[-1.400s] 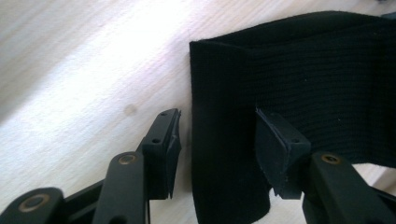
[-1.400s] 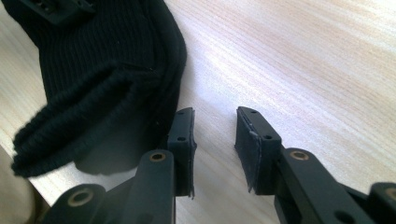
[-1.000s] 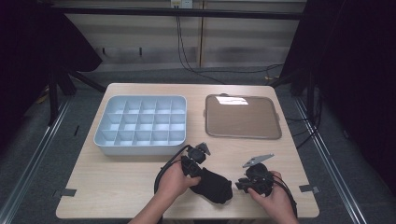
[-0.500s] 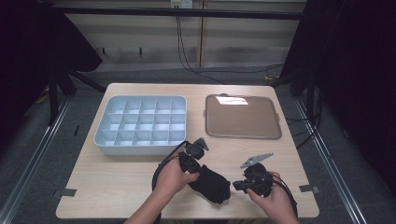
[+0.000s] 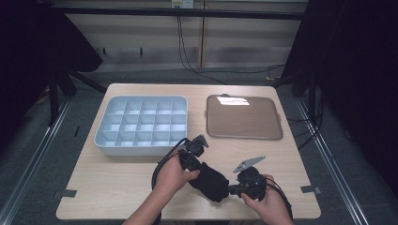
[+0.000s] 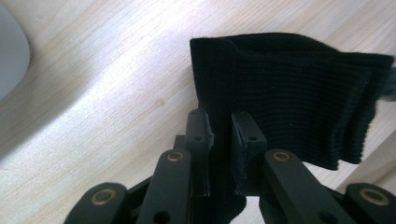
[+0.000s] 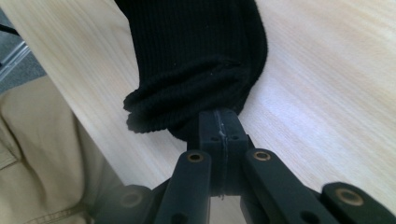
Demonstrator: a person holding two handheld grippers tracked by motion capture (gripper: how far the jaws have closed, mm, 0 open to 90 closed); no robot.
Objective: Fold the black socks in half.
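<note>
Both hands slightly nearer, black sock (image 5: pixel 210 182) between, pinched by left gripper (image 5: pixel 189 161) and right gripper (image 5: pixel 233 190)

Pale wooden table (image 5: pixel 117 187) on dark grey floor (image 5: pixel 28 154). Metal floor rails (image 5: pixel 342 187) flank table. Black cables (image 5: pixel 187 56) hang down light back wall (image 5: pixel 234 42). Dark curtains (image 5: pixel 356 70) at sides.
</note>
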